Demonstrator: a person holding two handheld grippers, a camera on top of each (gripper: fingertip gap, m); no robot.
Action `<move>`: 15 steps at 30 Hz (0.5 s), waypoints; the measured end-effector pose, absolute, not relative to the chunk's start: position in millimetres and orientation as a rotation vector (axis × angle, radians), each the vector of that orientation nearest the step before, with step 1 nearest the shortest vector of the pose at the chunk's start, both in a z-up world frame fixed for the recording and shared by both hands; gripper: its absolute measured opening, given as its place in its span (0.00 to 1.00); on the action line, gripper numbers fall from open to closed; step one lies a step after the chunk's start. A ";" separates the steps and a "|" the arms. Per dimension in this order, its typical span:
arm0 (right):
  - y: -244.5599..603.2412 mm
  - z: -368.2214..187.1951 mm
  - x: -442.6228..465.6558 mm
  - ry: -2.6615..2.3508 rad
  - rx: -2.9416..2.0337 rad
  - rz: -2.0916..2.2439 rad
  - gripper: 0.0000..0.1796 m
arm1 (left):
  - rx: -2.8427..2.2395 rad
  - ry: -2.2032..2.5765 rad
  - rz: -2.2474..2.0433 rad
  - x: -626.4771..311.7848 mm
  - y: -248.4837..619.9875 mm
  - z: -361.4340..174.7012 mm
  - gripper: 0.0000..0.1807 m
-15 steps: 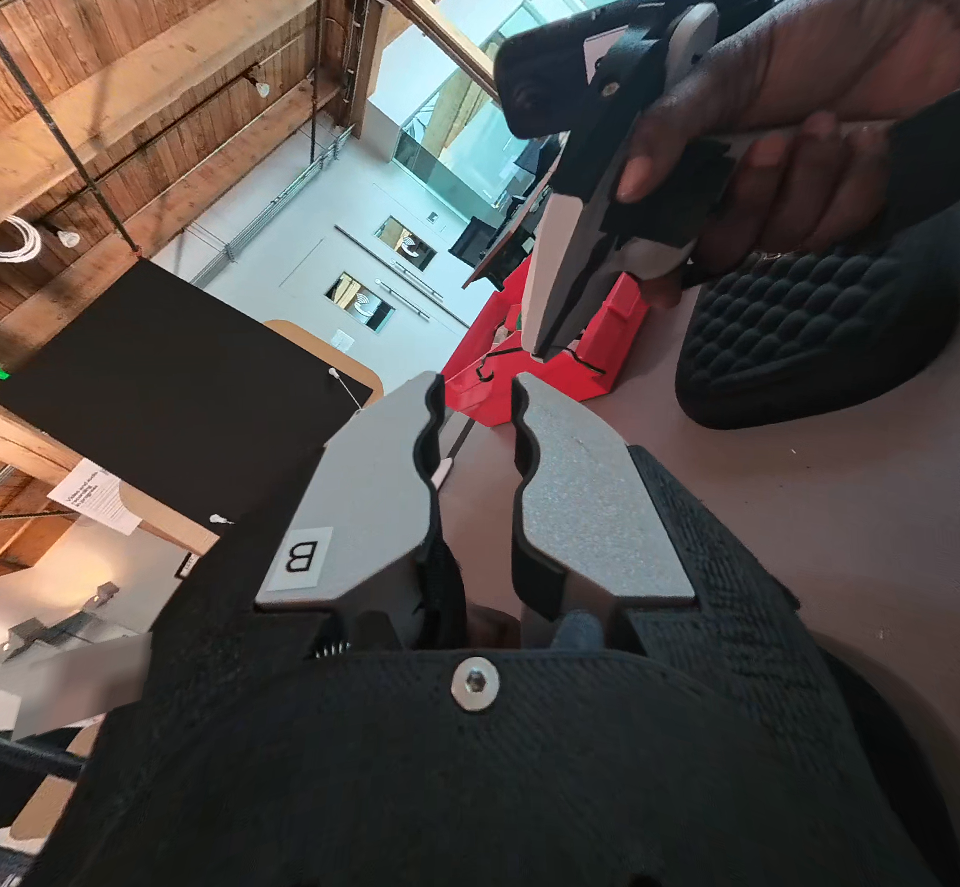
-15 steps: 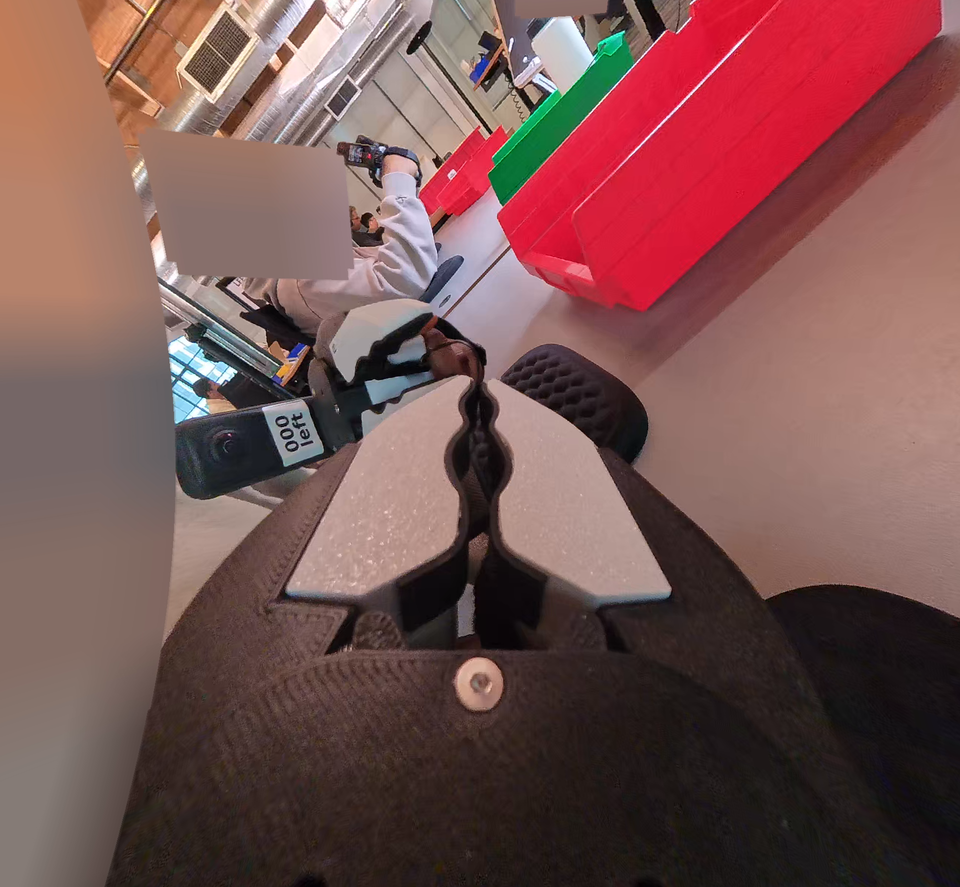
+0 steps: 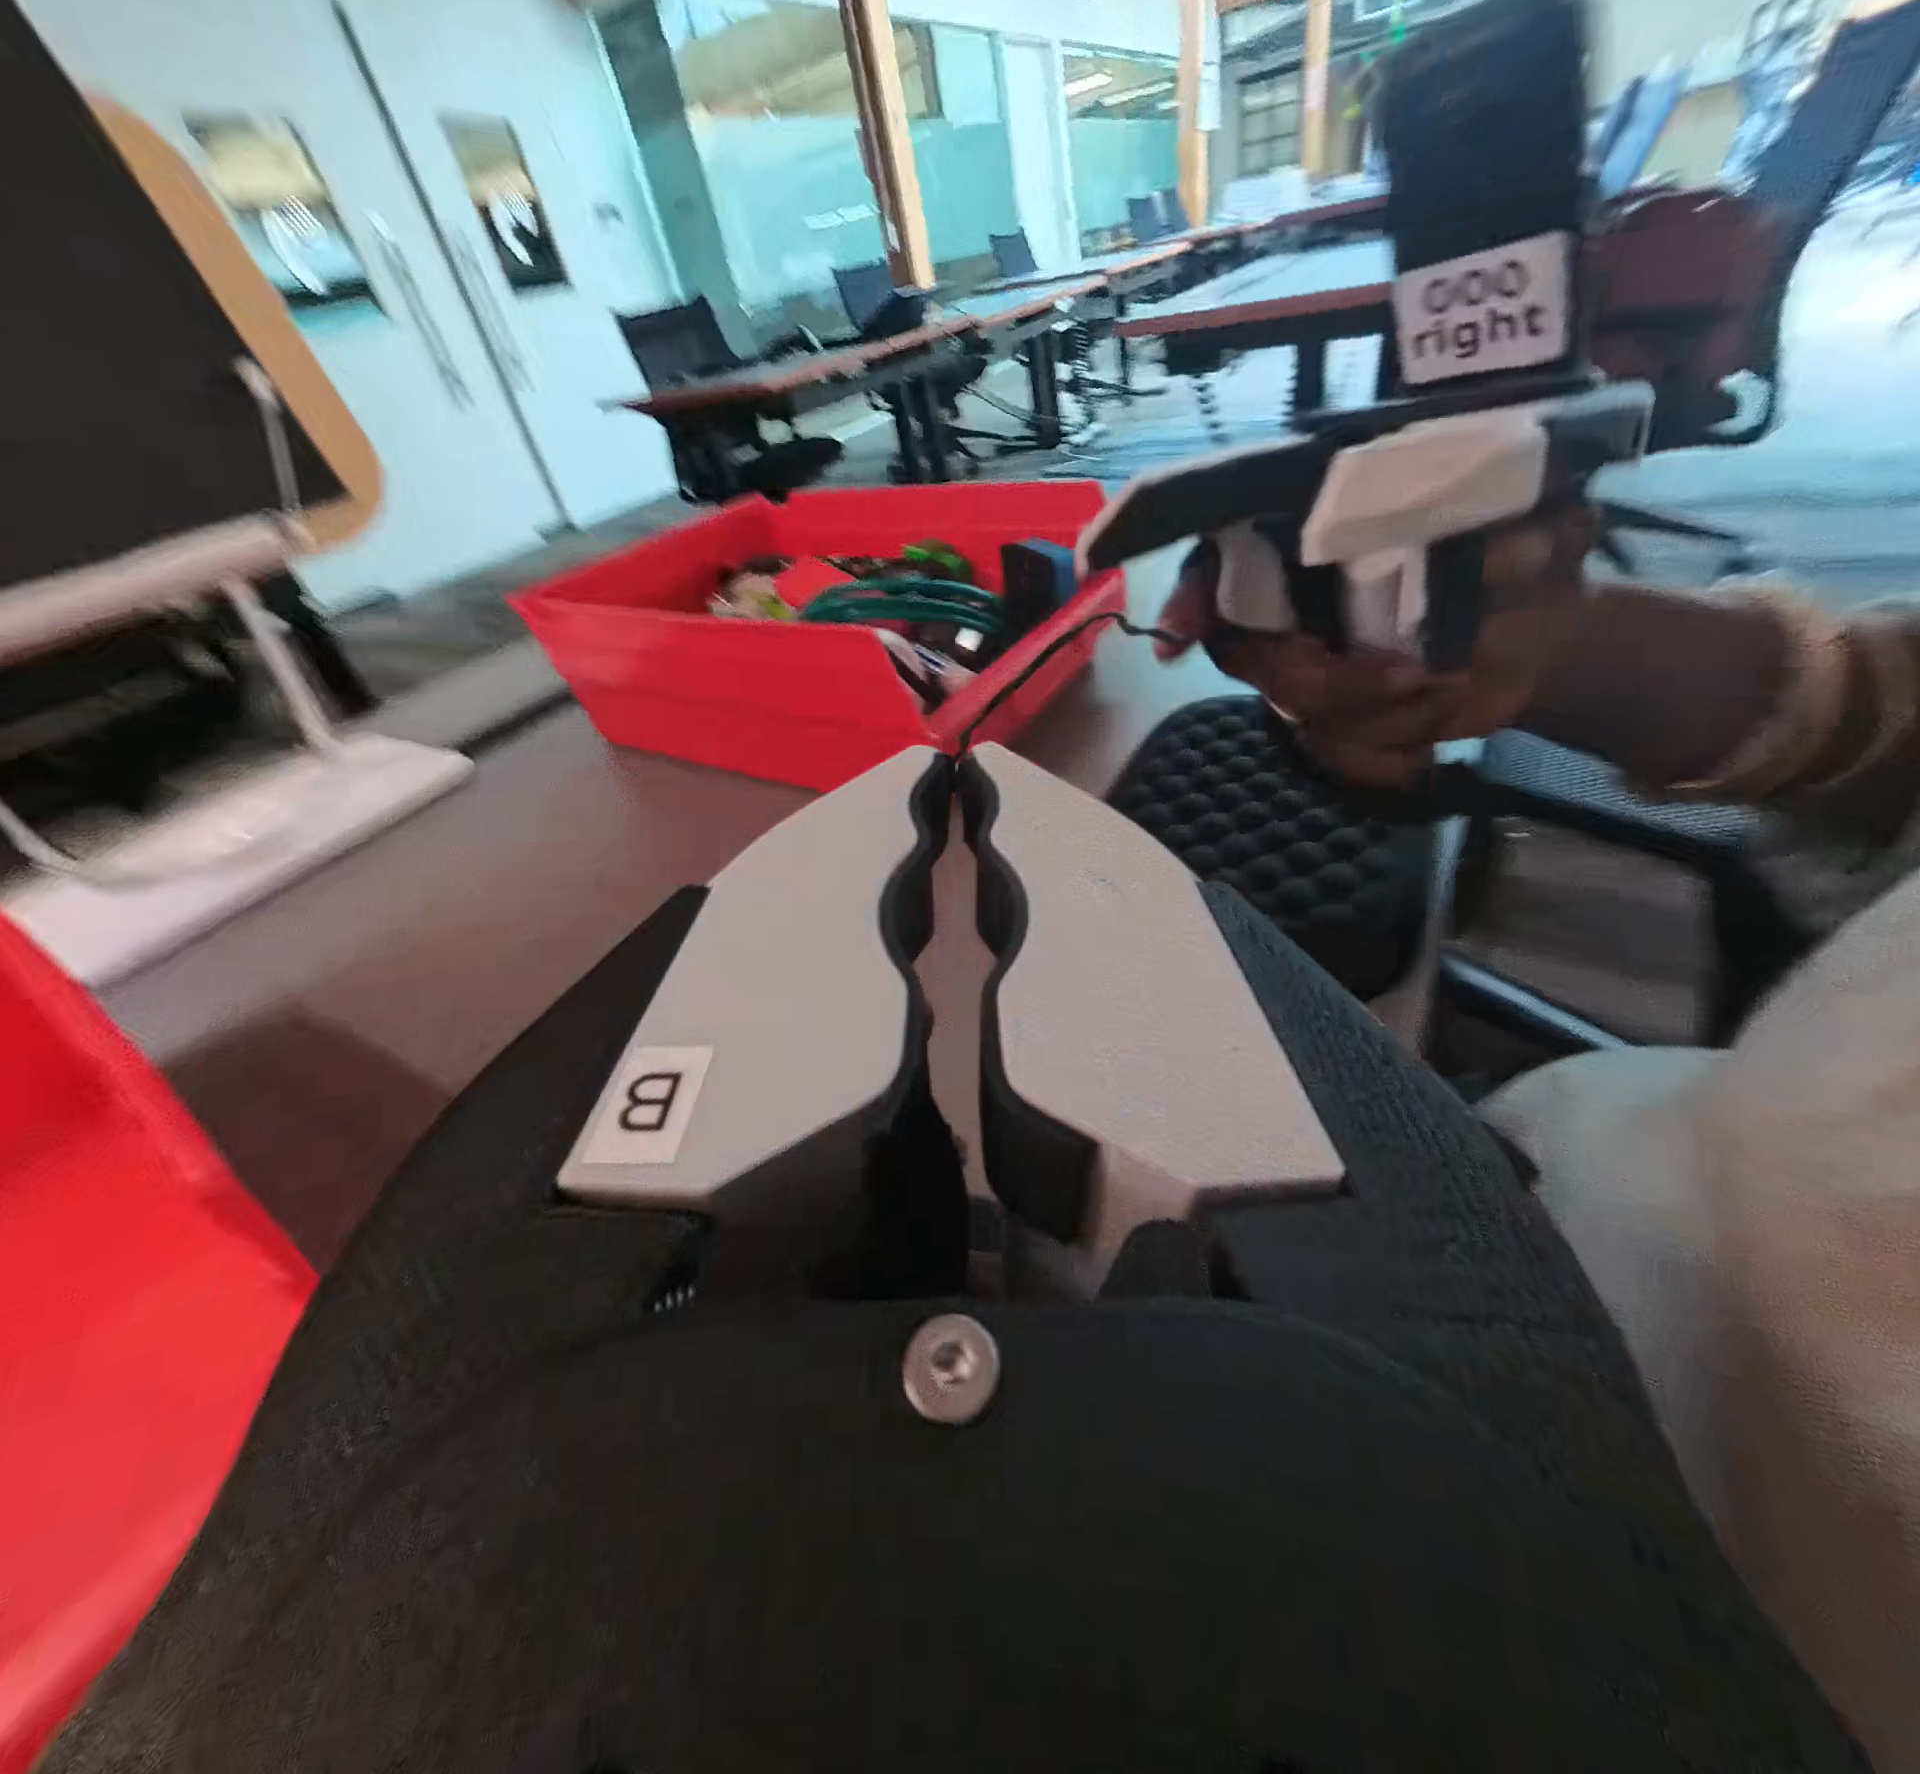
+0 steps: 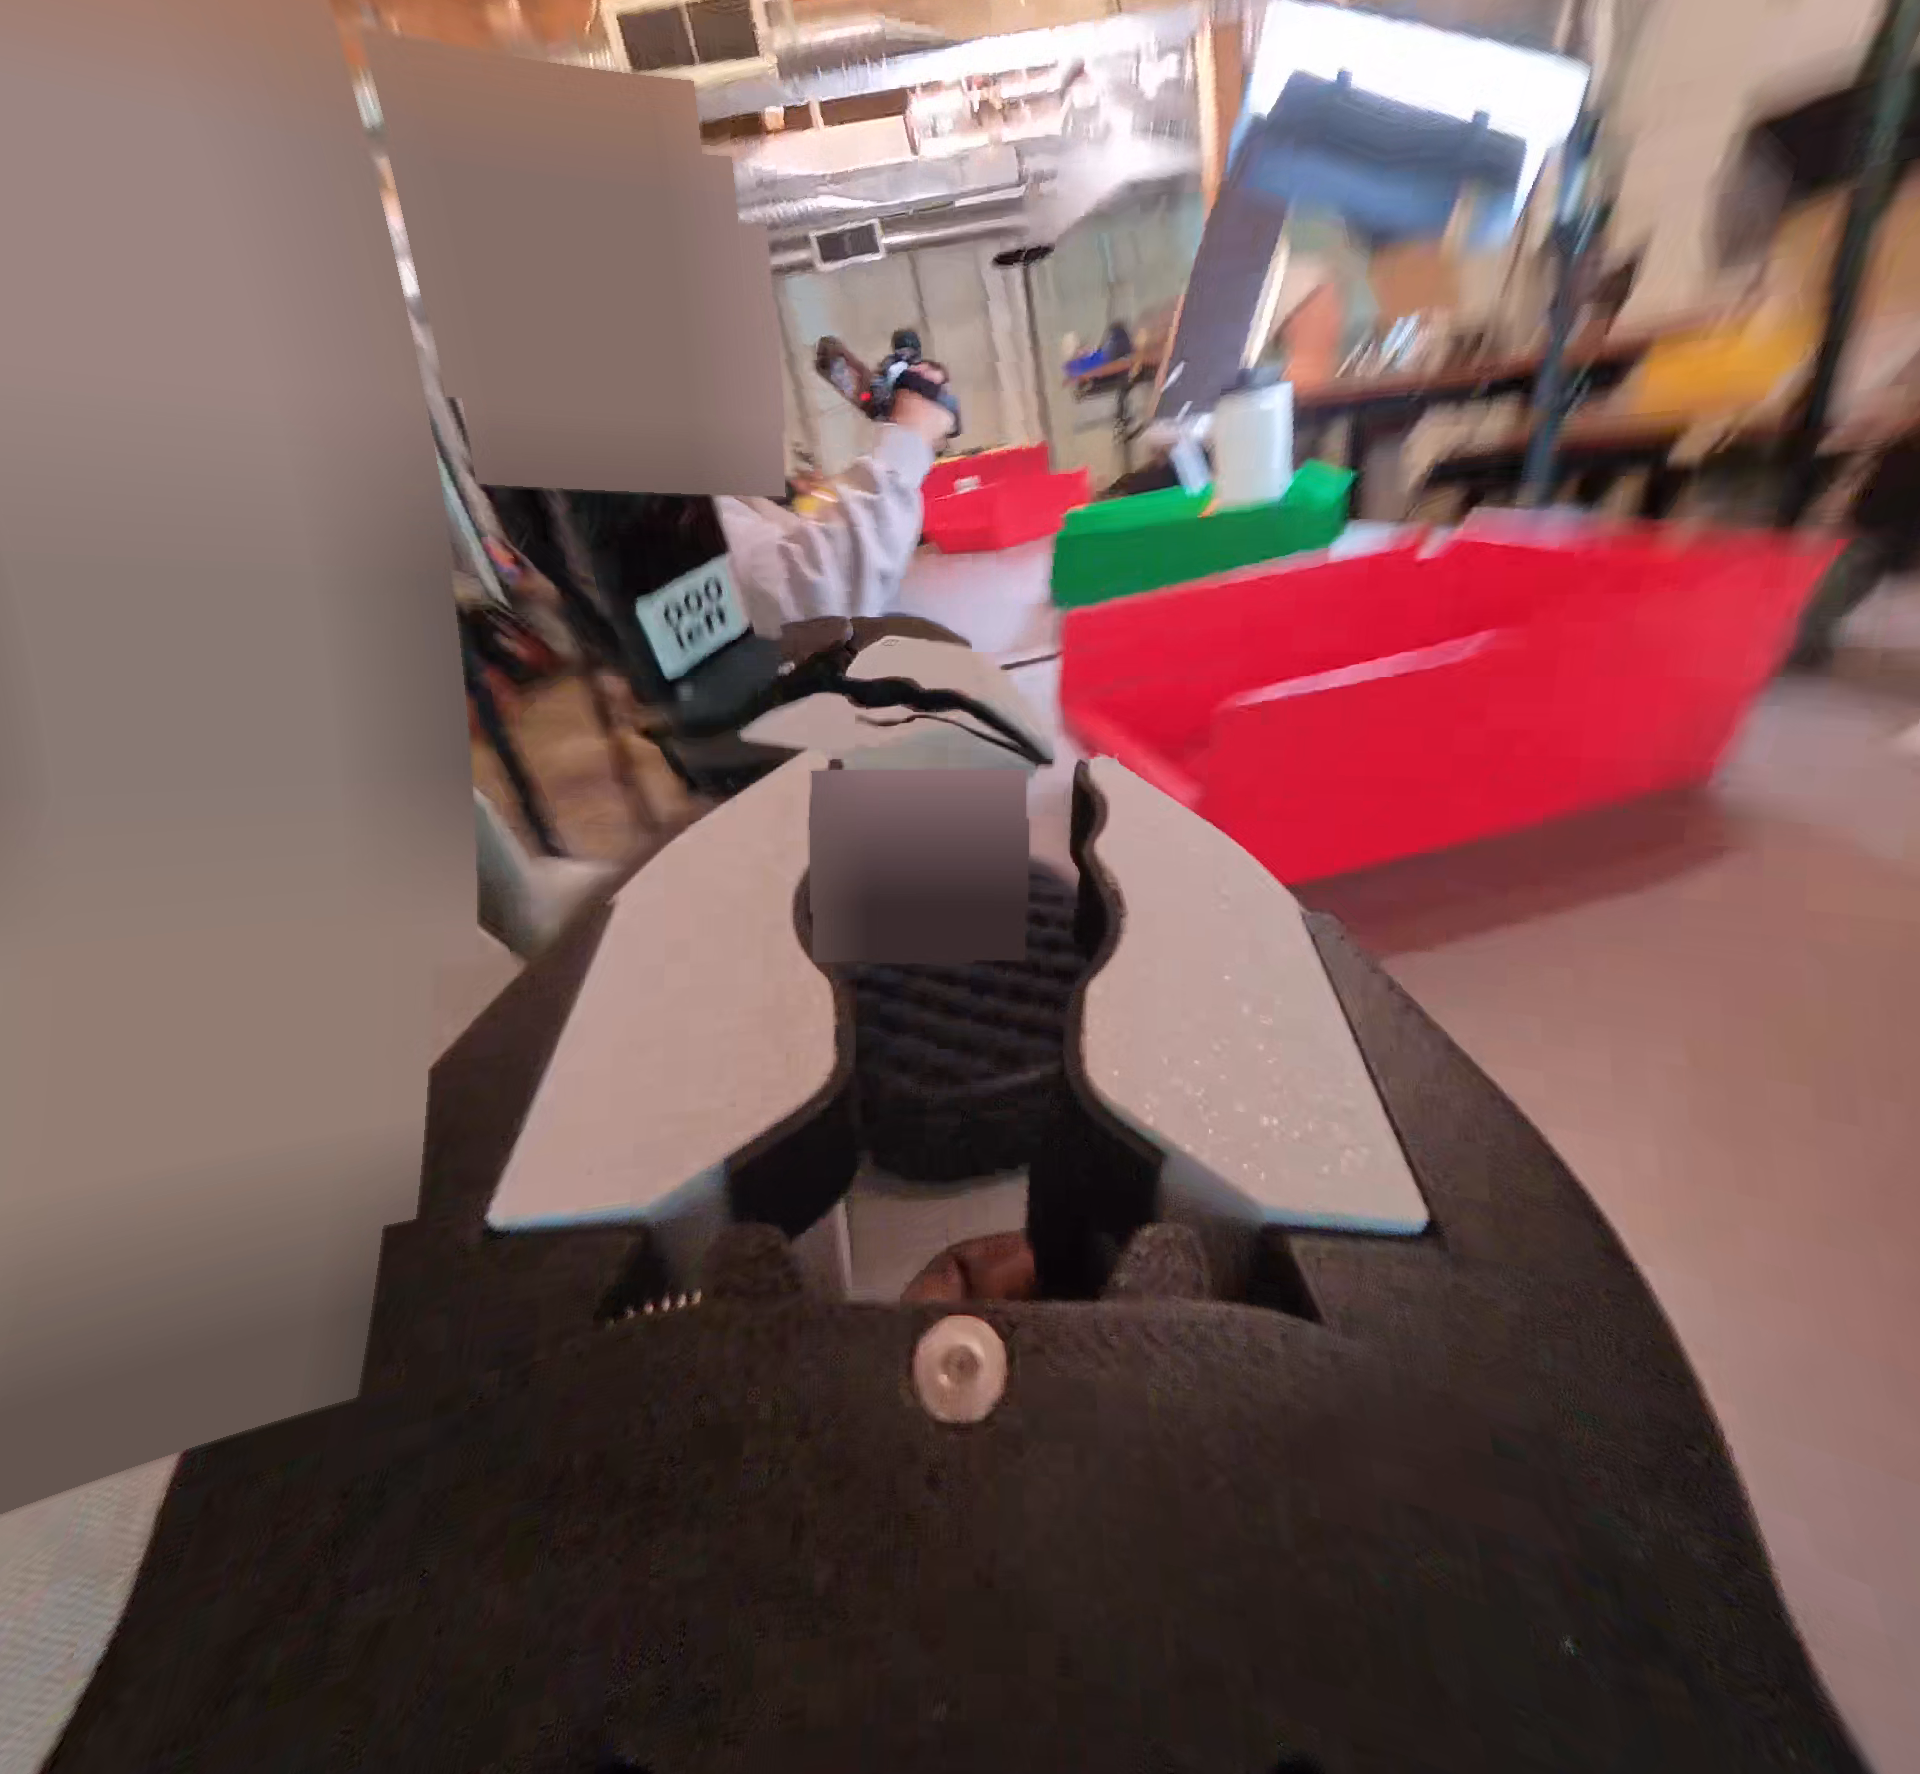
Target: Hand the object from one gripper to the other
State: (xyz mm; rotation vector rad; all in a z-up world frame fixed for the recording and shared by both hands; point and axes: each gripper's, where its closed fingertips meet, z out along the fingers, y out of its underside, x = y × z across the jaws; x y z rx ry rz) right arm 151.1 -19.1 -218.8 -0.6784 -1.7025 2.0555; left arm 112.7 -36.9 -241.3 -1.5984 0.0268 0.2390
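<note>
The left gripper (image 3: 954,768) has its jaws pressed together, pinching a thin black cable (image 3: 1039,664) at the tips; the cable curves up and away beyond them toward the right gripper (image 3: 1101,540), which a hand (image 3: 1382,685) holds above and to the right. That right gripper (image 4: 951,784) has its jaws spread, with nothing visible between them but a masked patch. Past the left jaws a red bin (image 3: 748,675) of mixed items sits on the tabletop (image 3: 520,893), with a black textured pad (image 3: 1268,831) just right.
</note>
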 end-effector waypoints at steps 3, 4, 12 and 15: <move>-17.4 -221.1 156.0 -1.652 -0.273 1.492 0.21 | -1.672 -0.015 0.078 115.3 -37.1 -251.6 0.01; -21.6 -225.0 157.5 -1.658 -0.169 1.327 0.19 | -1.695 -0.010 0.072 115.9 -36.8 -255.0 0.01; -43.8 -242.6 150.3 -1.765 -0.015 1.074 0.10 | -1.784 0.104 0.086 131.9 -33.2 -266.4 0.01; -41.7 -241.5 146.5 -1.754 -0.073 1.119 0.00 | -1.768 0.134 0.093 133.7 -34.8 -263.8 0.01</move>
